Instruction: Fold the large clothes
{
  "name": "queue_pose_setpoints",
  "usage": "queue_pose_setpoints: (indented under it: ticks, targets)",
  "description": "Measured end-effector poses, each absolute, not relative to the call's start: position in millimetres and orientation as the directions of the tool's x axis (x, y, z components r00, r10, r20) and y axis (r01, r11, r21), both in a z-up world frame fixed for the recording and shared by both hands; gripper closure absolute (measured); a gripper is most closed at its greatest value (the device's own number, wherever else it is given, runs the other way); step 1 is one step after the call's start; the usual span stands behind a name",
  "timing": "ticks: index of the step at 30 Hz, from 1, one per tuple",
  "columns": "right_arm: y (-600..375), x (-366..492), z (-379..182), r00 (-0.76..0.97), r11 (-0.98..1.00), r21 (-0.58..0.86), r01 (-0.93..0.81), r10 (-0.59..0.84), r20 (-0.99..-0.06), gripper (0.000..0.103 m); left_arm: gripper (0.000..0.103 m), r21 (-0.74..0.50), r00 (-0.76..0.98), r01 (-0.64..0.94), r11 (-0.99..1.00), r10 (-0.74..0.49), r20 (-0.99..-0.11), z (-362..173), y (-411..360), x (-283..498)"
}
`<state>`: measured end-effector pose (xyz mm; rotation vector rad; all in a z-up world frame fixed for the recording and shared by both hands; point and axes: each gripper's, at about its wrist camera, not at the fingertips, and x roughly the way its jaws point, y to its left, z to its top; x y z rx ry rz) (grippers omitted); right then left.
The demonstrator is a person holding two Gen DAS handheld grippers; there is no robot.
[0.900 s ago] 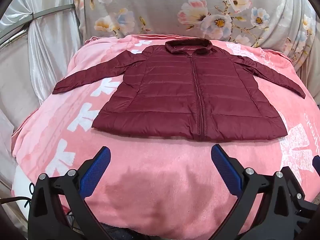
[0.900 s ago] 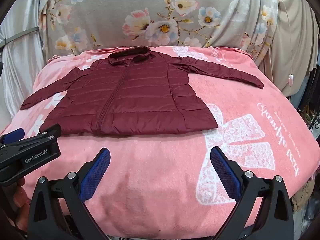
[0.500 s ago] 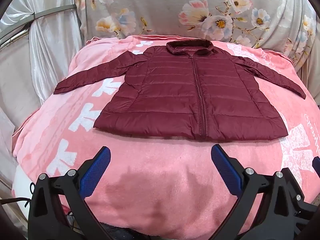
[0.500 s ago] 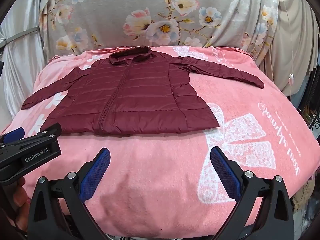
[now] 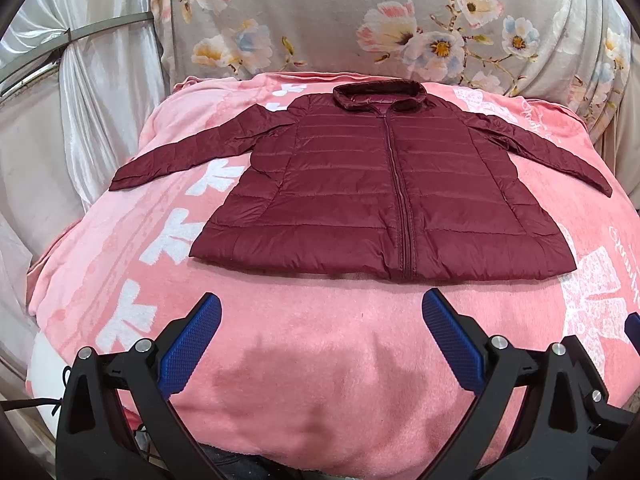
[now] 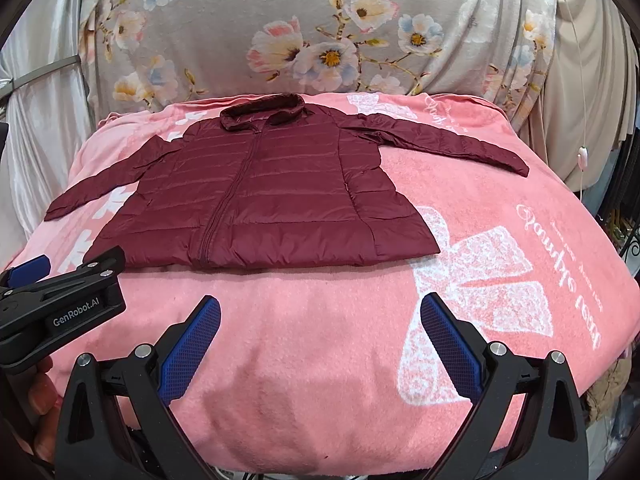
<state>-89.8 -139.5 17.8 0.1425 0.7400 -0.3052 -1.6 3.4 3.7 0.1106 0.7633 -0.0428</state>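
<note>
A dark red quilted jacket (image 5: 380, 192) lies flat and zipped on a pink blanket (image 5: 312, 360), collar at the far side, both sleeves spread outward. It also shows in the right wrist view (image 6: 264, 200). My left gripper (image 5: 320, 312) is open and empty, hovering over the blanket just short of the jacket's hem. My right gripper (image 6: 320, 312) is open and empty, also short of the hem, toward its right half. The left gripper's body (image 6: 60, 308) shows at the left of the right wrist view.
The blanket (image 6: 500, 280) covers a rounded raised surface with white bow prints. A floral grey cloth (image 5: 360, 20) hangs behind. White curtains (image 5: 80, 100) hang at the left. A beige curtain and cord (image 6: 580, 120) hang at the right.
Both grippers have risen or pulled back very slightly, so the jacket sits a little lower in view. Nothing was grasped and the jacket has not moved.
</note>
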Motion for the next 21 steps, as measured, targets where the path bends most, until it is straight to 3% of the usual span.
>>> queue_pose_setpoints:
  ticks: [21]
  targets:
    - [-137.7,-90.1,17.7,0.698,0.946,0.026,0.323,-0.219,-0.681,0.005,0.005,0.088,0.722,0.081,0.993,0.002,-0.691,7.5,3.6,-4.7]
